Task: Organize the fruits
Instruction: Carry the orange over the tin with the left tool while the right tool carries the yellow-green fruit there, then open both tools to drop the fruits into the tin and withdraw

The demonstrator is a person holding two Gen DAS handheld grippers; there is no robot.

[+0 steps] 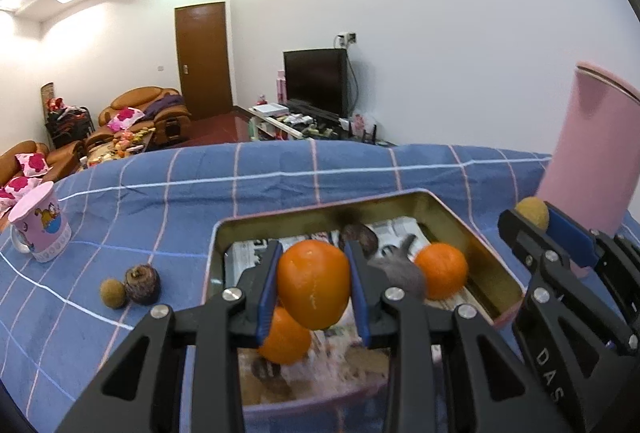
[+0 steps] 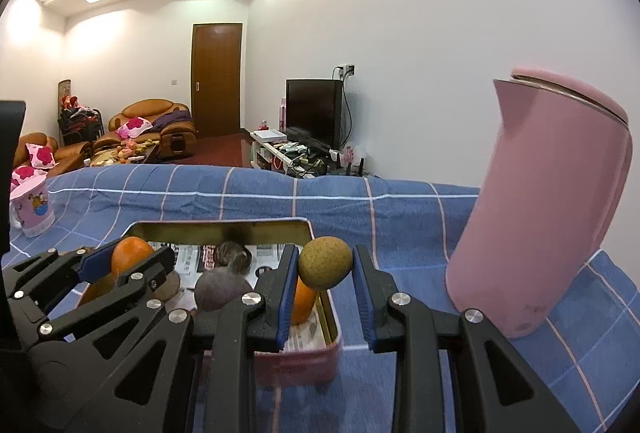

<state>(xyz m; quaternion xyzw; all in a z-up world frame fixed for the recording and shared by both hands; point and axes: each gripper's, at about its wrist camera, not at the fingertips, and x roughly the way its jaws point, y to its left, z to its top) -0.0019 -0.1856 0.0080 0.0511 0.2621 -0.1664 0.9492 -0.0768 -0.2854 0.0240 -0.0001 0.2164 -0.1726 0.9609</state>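
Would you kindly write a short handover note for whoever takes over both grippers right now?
Left gripper: shut on a round orange fruit, held above the open pink metal tin.
Right gripper: holds a small tan round fruit by the tin's right edge.
Done: the paper-lined tin already holds two more oranges and some dark brown fruits.
Left: release both held fruits into the tin, then fetch the small tan fruit and dark brown fruit on the blue checked cloth, left of the tin.
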